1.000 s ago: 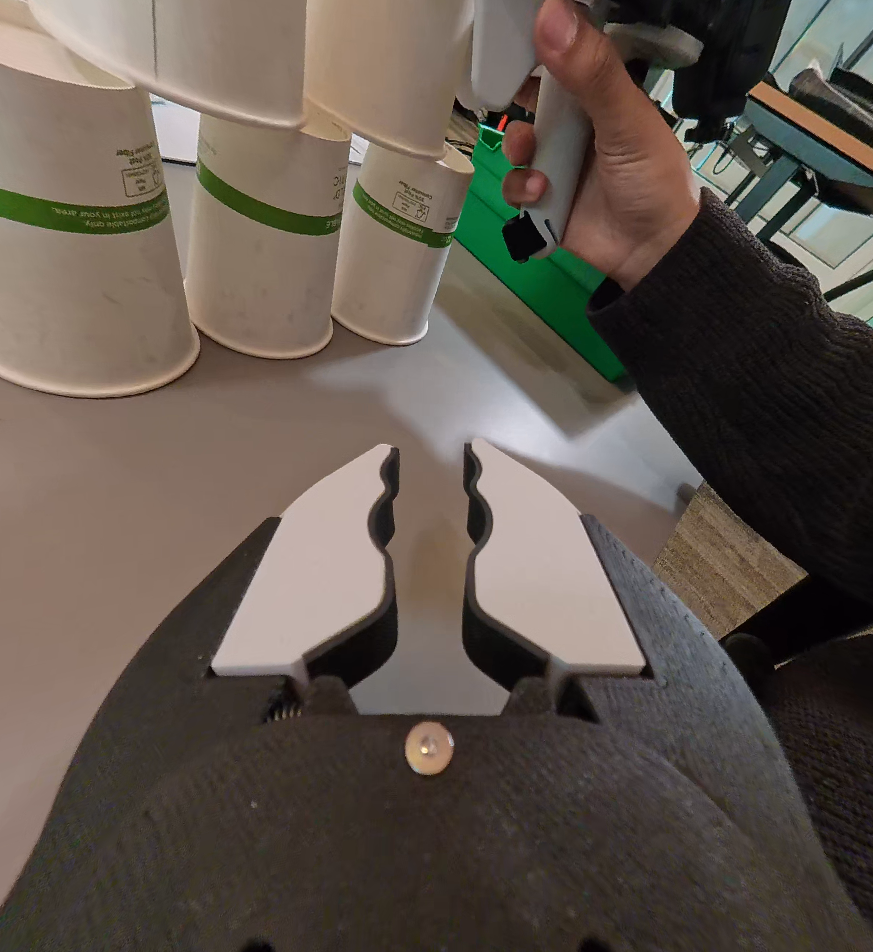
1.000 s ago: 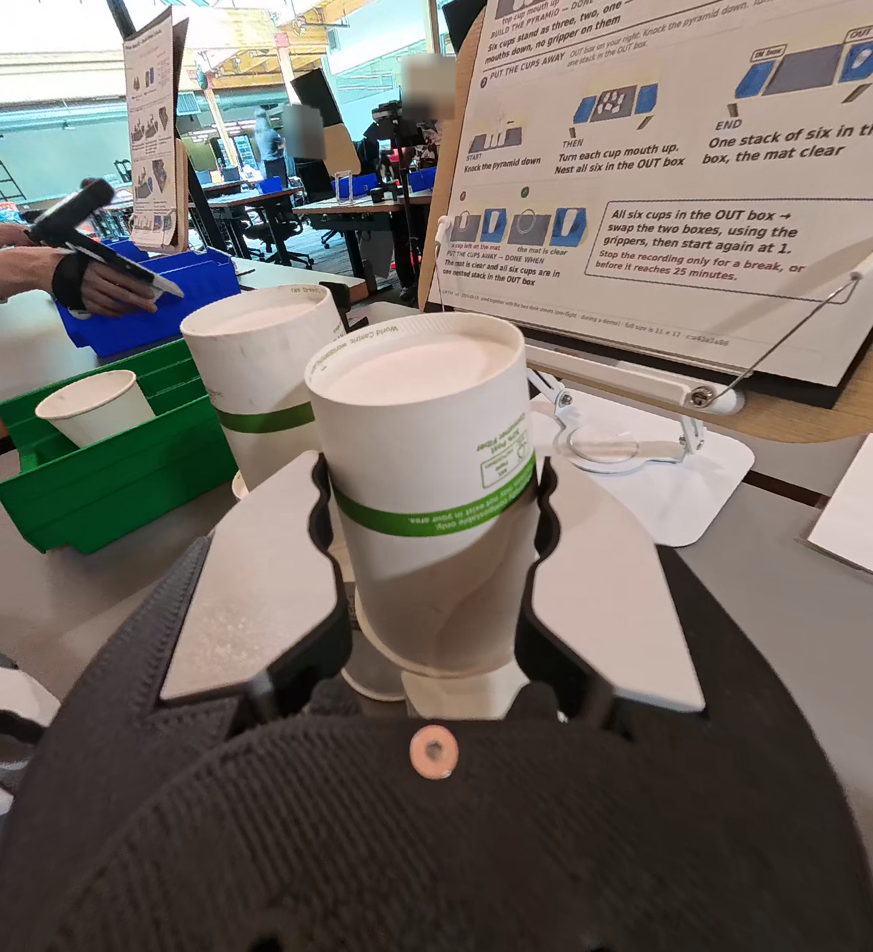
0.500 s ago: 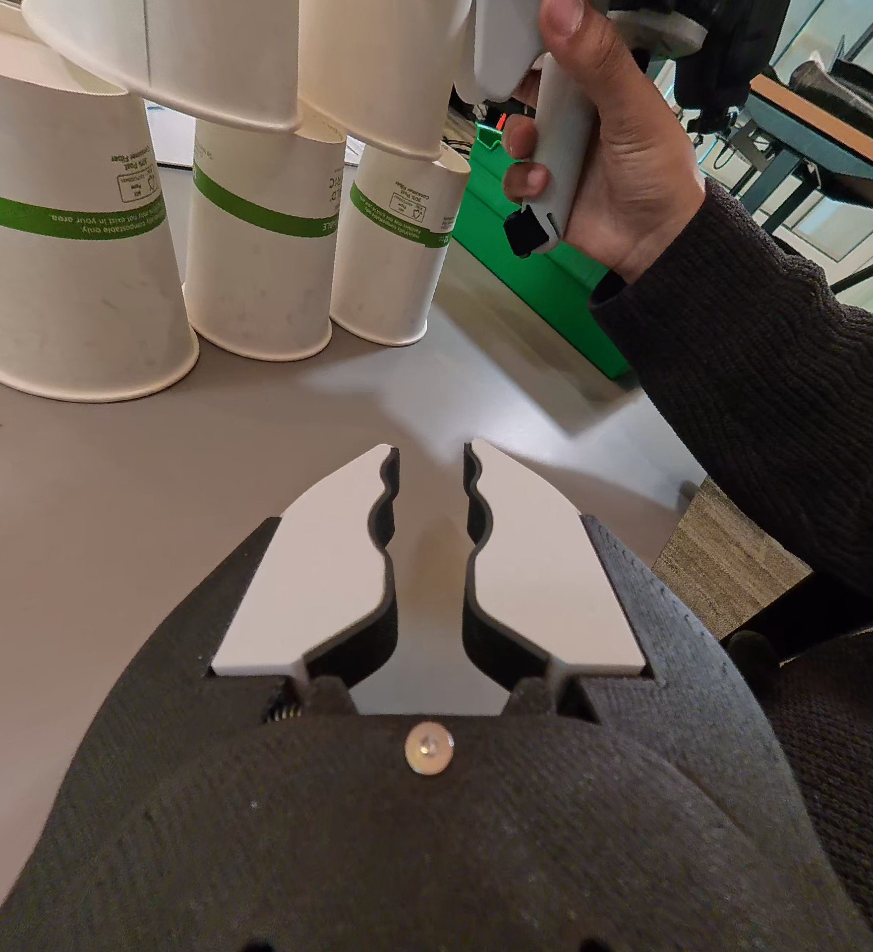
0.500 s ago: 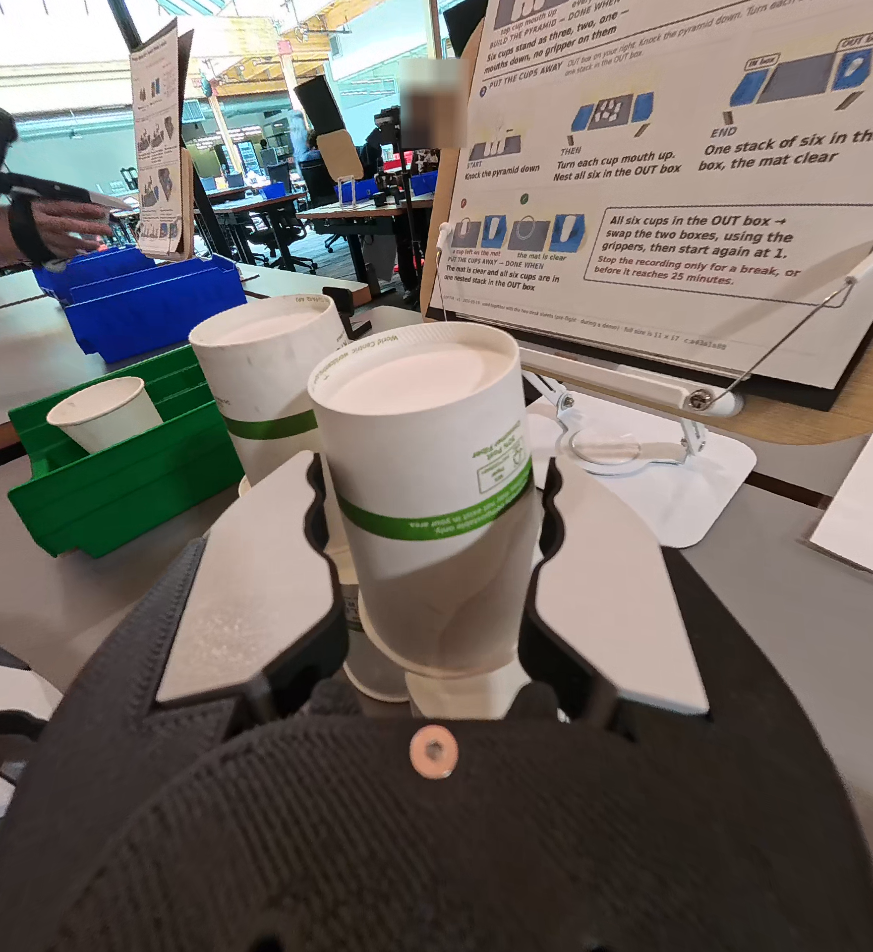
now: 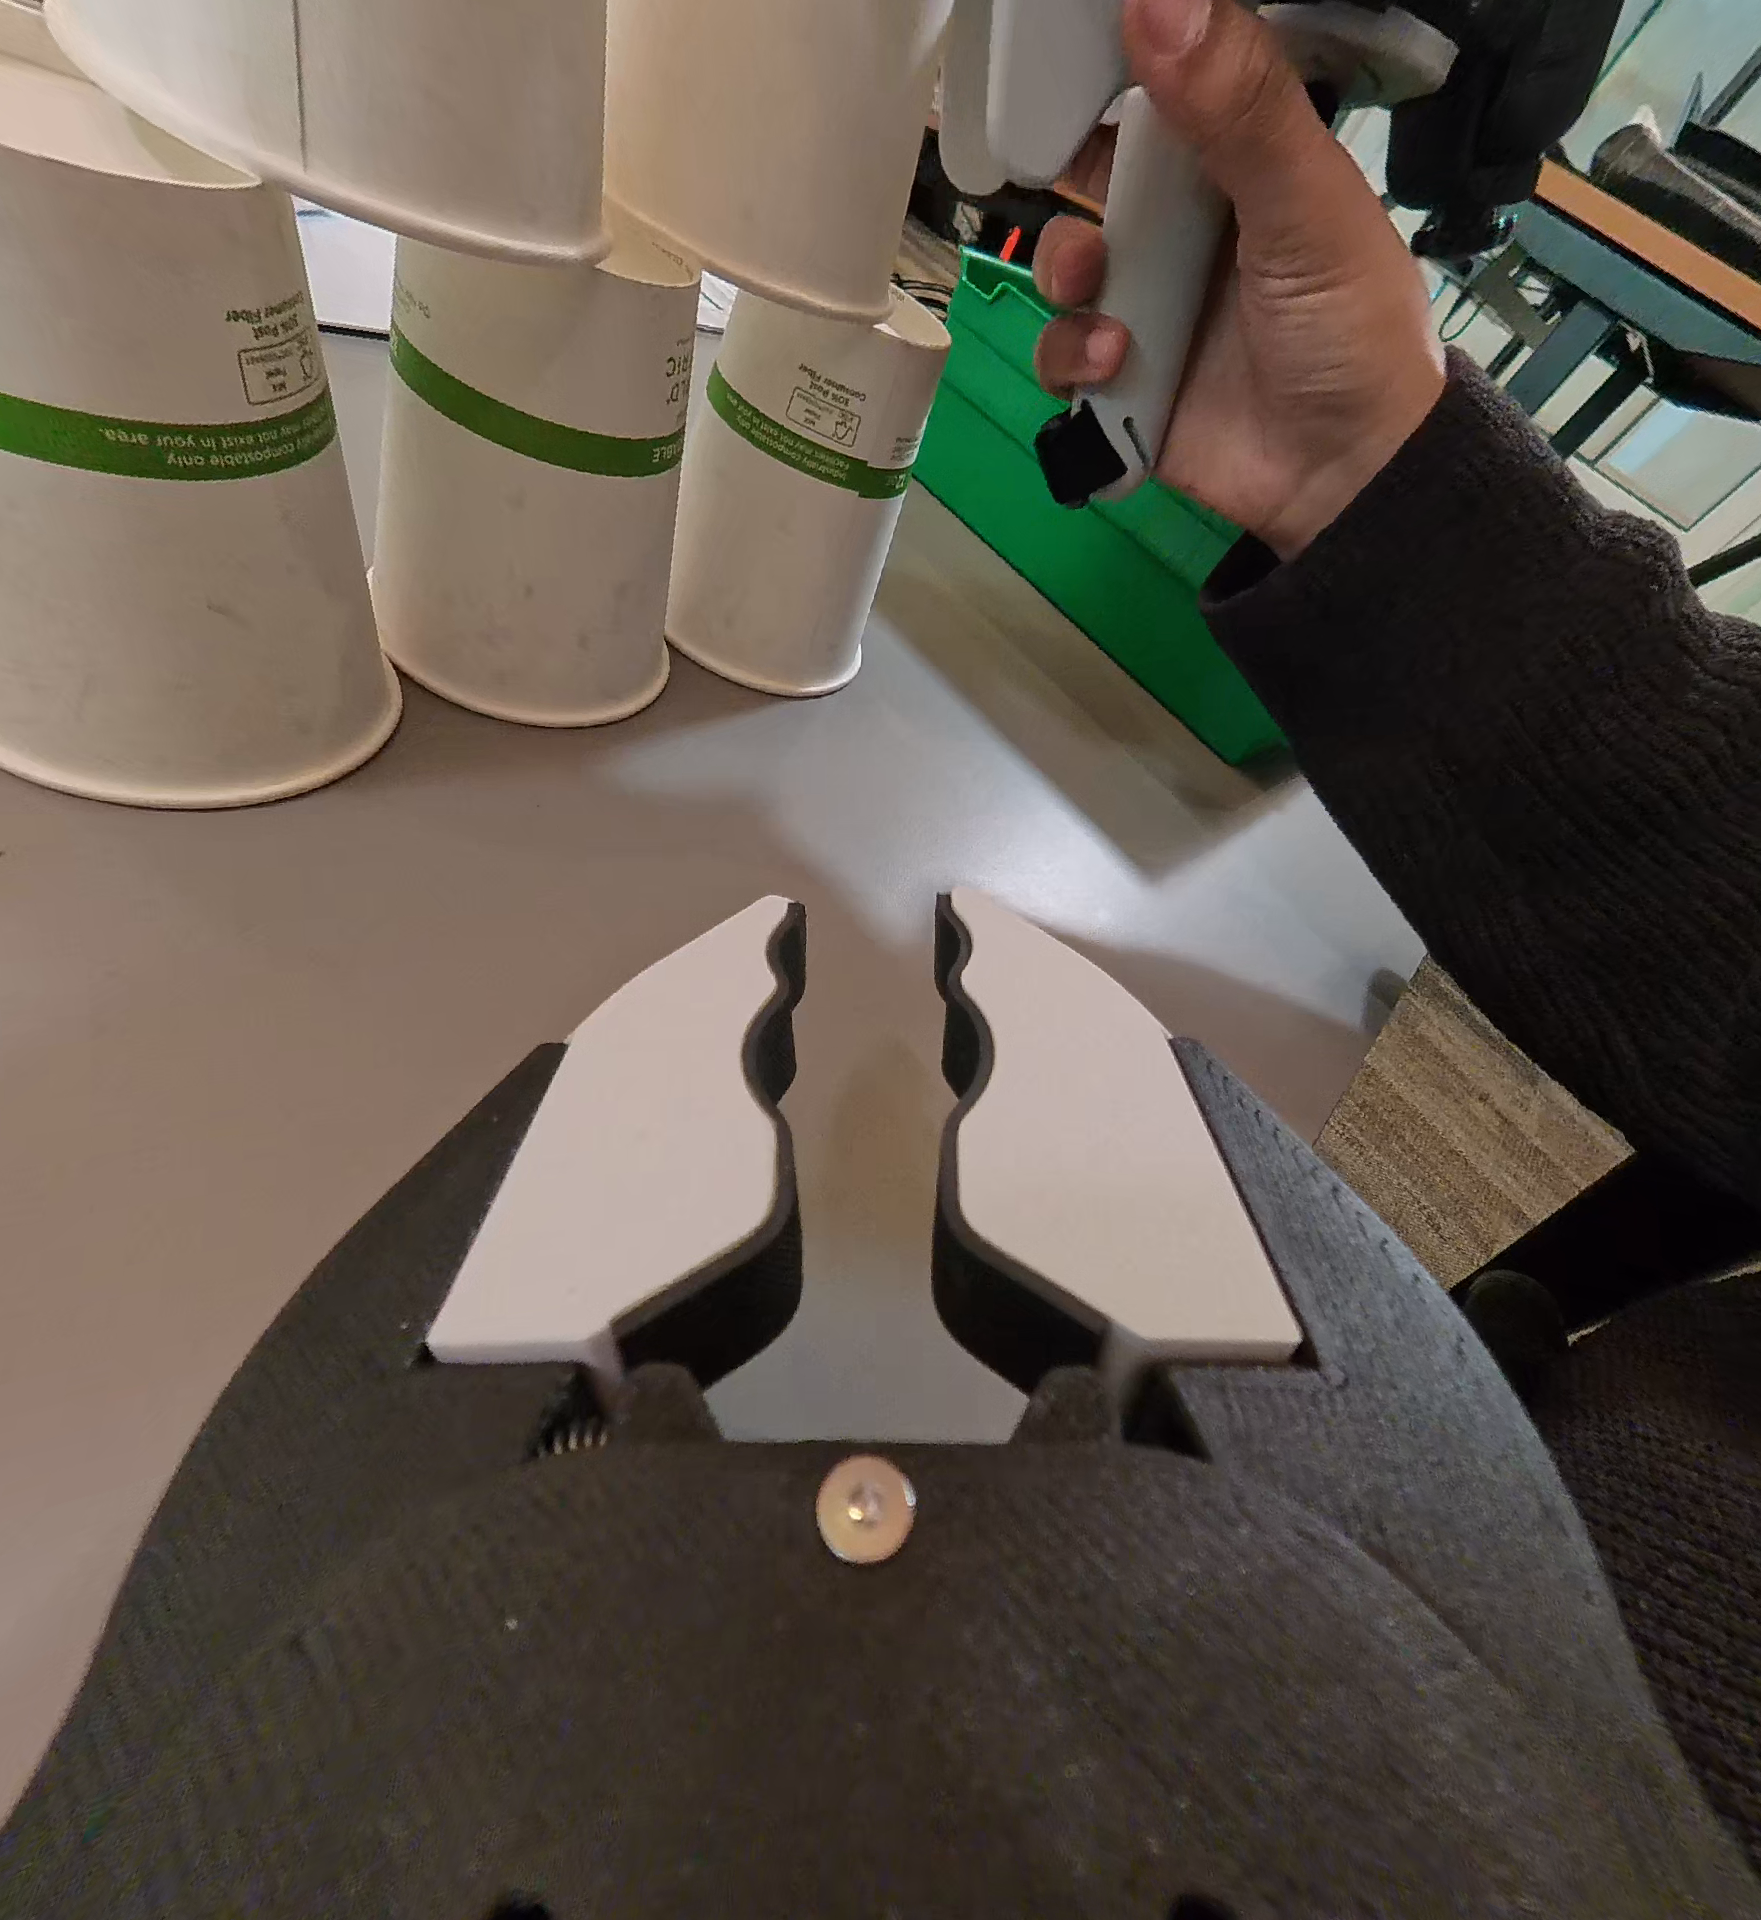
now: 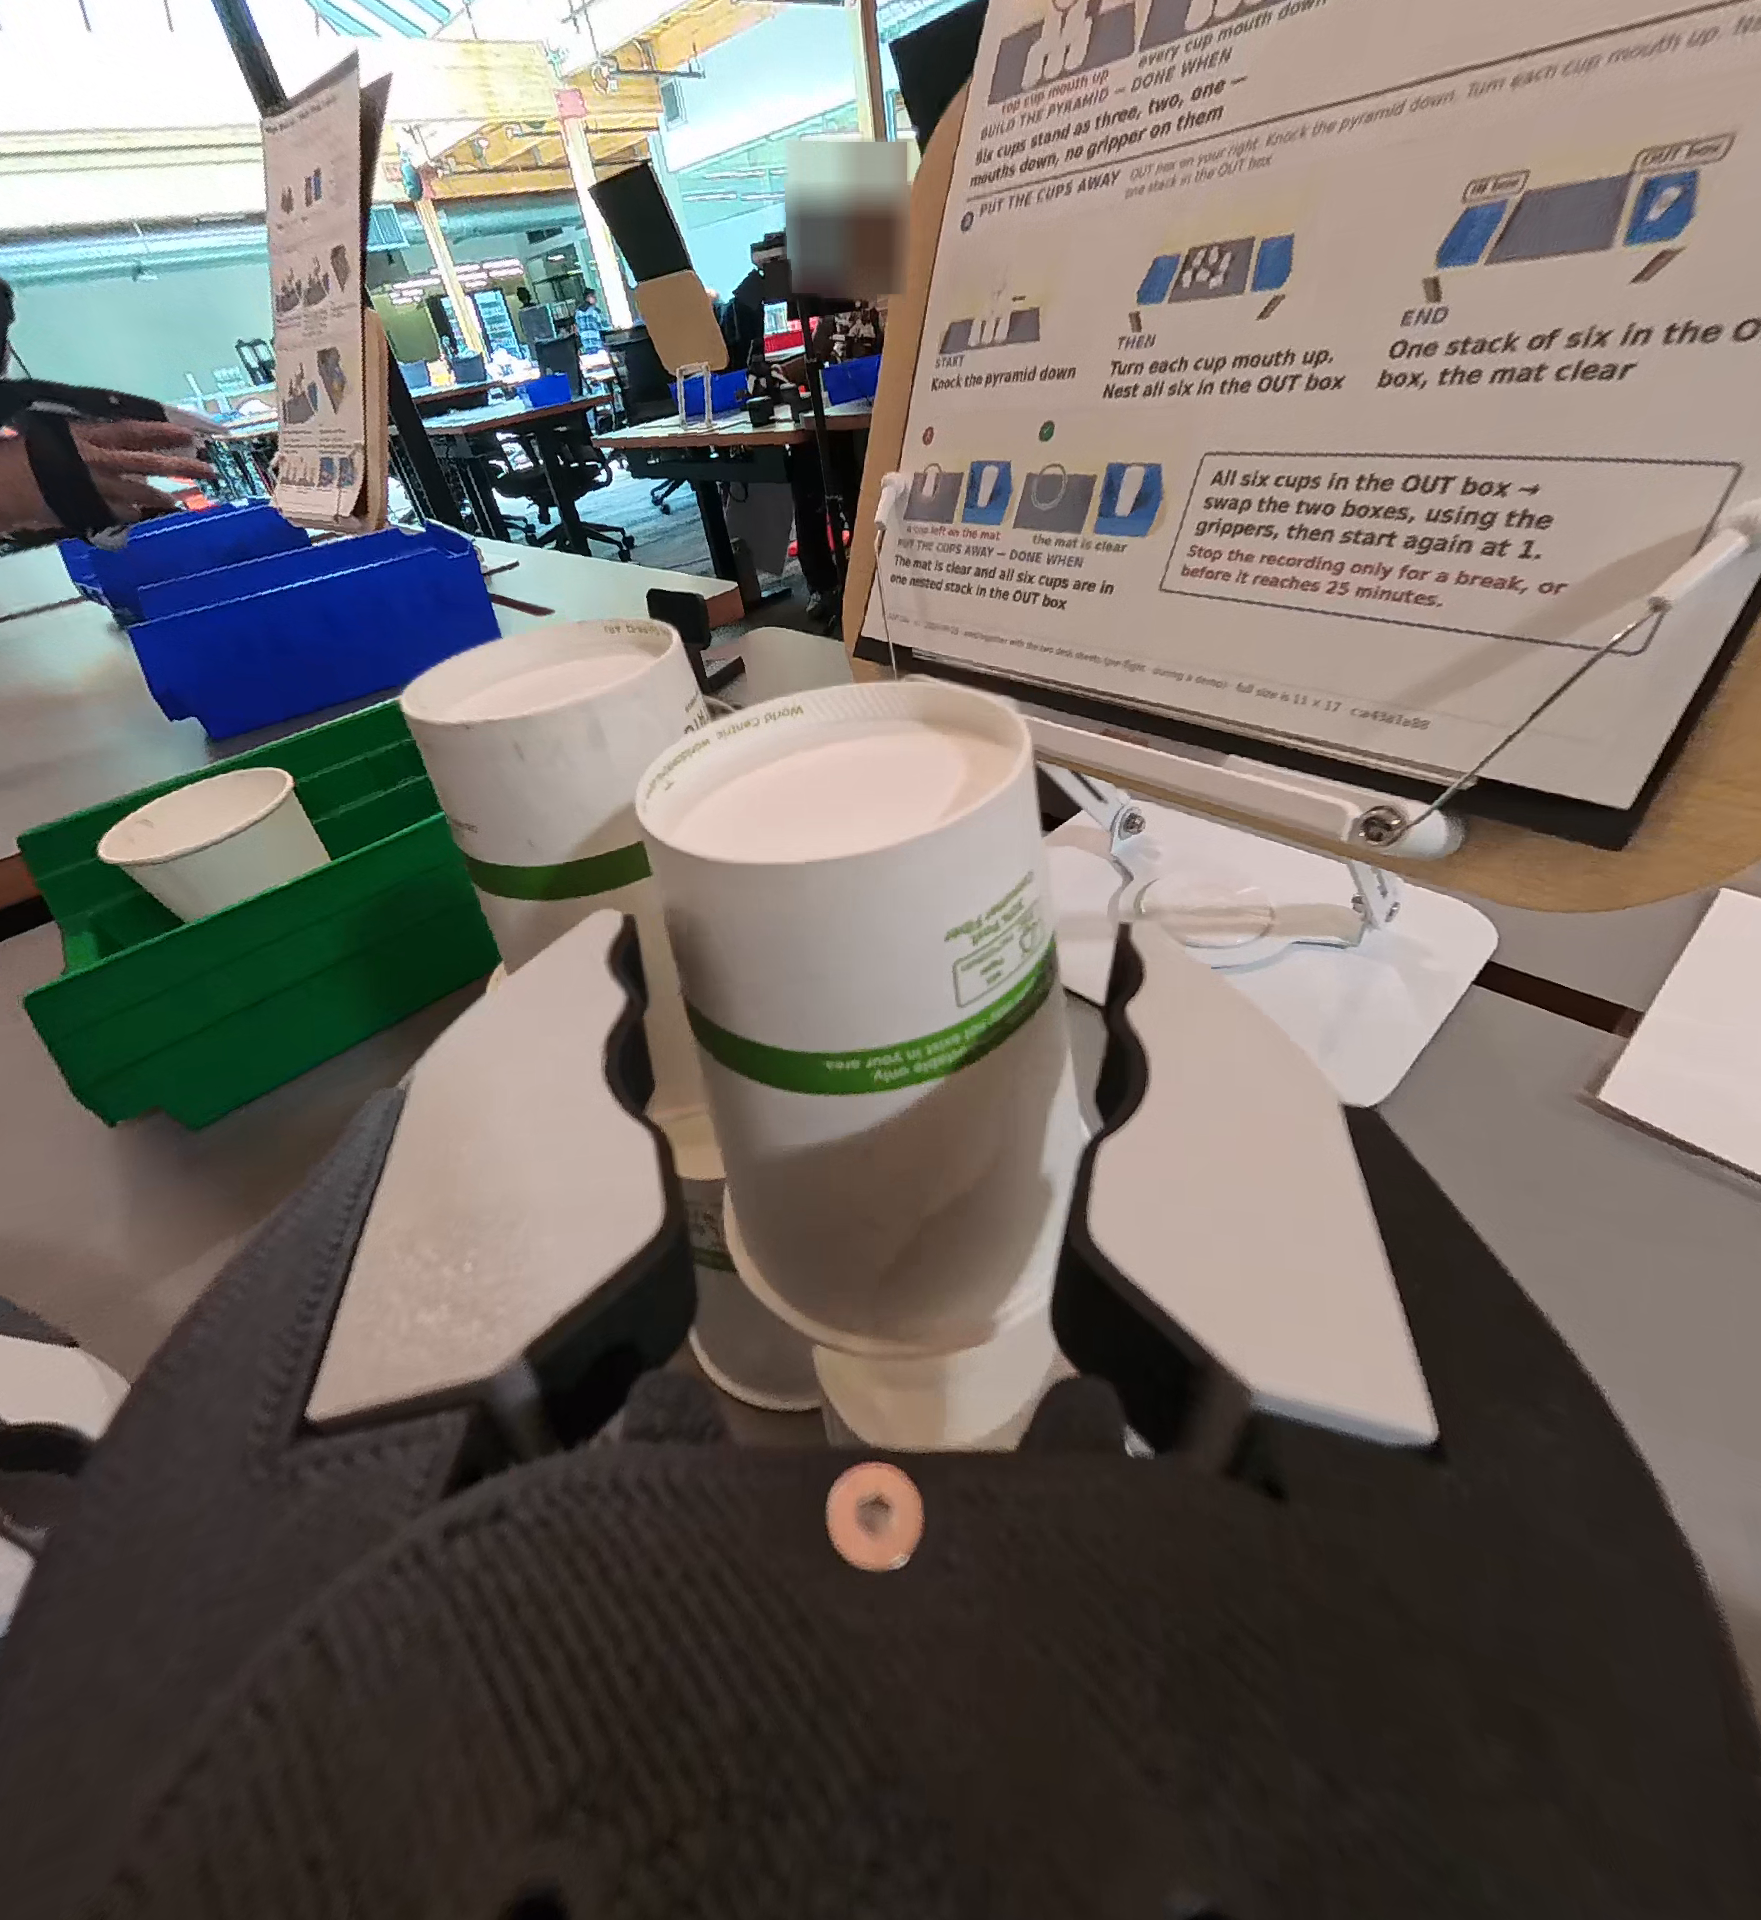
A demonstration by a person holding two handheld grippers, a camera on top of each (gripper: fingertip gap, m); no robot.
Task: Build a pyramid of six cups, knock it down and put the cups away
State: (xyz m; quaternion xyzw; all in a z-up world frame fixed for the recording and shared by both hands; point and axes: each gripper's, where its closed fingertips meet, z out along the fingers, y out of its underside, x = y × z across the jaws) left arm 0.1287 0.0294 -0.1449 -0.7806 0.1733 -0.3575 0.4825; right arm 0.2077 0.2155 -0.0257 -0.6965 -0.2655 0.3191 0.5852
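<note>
Grey tabletop (image 5: 232, 1039) in an open workshop w/ other desks behind. Left gripper (image 5: 868, 914) hovers low over bare table, jaws narrow, small gap, nothing between them; same pose as 0.5 s ago.

Three upside-down white paper cups w/ green bands stand in a row ahead of it: near cup (image 5: 117, 499), middle cup (image 5: 533, 499), far cup (image 5: 793, 499). Second-tier cups sit on top of them; one (image 5: 419, 104) shows at the frame's upper edge.

Right gripper (image 6: 868, 966) has its jaws around the inverted white paper cup w/ green band (image 6: 855, 997), which sits on lower cups. That cup now tilts toward the right finger; 0.5 s ago it stood nearly upright. Left pad looks slightly off the cup wall, right pad near or touching, so grip contact unclear. Another inverted cup (image 6: 554, 790) stands just behind-left.

Green plastic bin (image 6: 252, 987) on the left holds one mouth-up white cup (image 6: 211, 842). Blue bins (image 6: 304, 613) sit on the desk beyond. Printed instruction sheet on a wooden stand (image 6: 1375, 416) at right. Person's hand (image 5: 1260, 312) in a dark knit sleeve grips the right gripper's white handle.
</note>
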